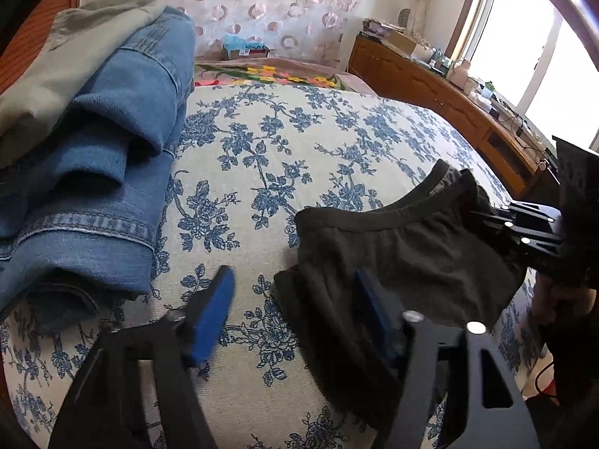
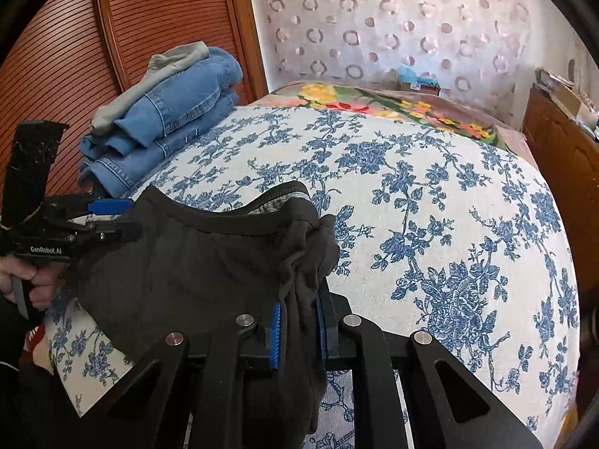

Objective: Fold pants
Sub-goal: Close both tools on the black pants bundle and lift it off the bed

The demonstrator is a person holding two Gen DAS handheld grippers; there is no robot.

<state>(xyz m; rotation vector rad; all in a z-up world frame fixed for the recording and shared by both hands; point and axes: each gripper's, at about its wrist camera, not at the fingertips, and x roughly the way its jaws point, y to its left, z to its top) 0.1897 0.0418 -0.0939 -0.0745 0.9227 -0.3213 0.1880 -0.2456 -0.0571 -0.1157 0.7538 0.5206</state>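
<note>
Early stage: dark pants [image 2: 194, 262] lie bunched on the bed [image 2: 449, 205]. Right tongs [image 2: 297, 331] clench the waistband; left tongs [image 1: 292, 314] gape, released, at nine o'clock of it.

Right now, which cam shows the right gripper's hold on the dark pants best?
Right wrist: the right gripper clamps bunched dark pants between its blue pads. Left wrist shows only that gripper's black body at the pants' far edge, contact hidden.

My bed [image 2: 449, 202], blue-floral cover; dark pants [image 1: 404, 247] partly lie on its near edge, folded jeans stack [image 1: 112, 172] at far left, flowered blanket [image 2: 374, 104] behind.
</note>
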